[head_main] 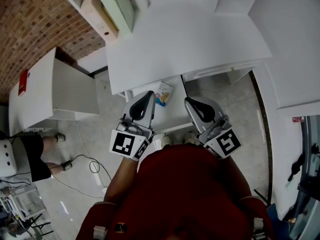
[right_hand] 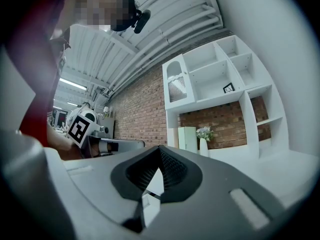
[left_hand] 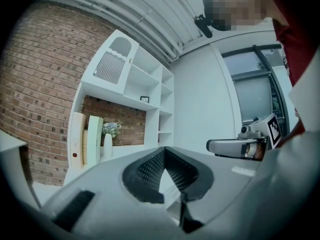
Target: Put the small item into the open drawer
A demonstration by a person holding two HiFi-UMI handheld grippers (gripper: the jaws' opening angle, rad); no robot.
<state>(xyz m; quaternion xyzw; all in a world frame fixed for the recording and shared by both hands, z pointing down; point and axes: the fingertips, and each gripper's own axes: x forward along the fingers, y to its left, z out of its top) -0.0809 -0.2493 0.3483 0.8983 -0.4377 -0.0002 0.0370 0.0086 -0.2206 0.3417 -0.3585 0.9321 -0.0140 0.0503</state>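
A small colourful packet (head_main: 163,93) lies flat inside the open white drawer (head_main: 172,116) that sticks out under the white desk (head_main: 185,39). In the head view my left gripper (head_main: 148,95) hovers over the drawer's left side, just left of the packet, jaws shut and empty. My right gripper (head_main: 189,102) hangs over the drawer's right side, also shut with nothing in it. Both point away from me at the desk edge. The left gripper view shows its own closed jaws (left_hand: 164,151) and the right gripper (left_hand: 240,146) beside them; the right gripper view shows shut jaws (right_hand: 160,149).
A low white cabinet (head_main: 50,89) stands to the left, with another person's legs (head_main: 30,154) and a cable (head_main: 90,164) on the floor near it. Boxes and a vase (head_main: 117,6) stand at the desk's back. A white shelf unit (left_hand: 135,79) stands against a brick wall.
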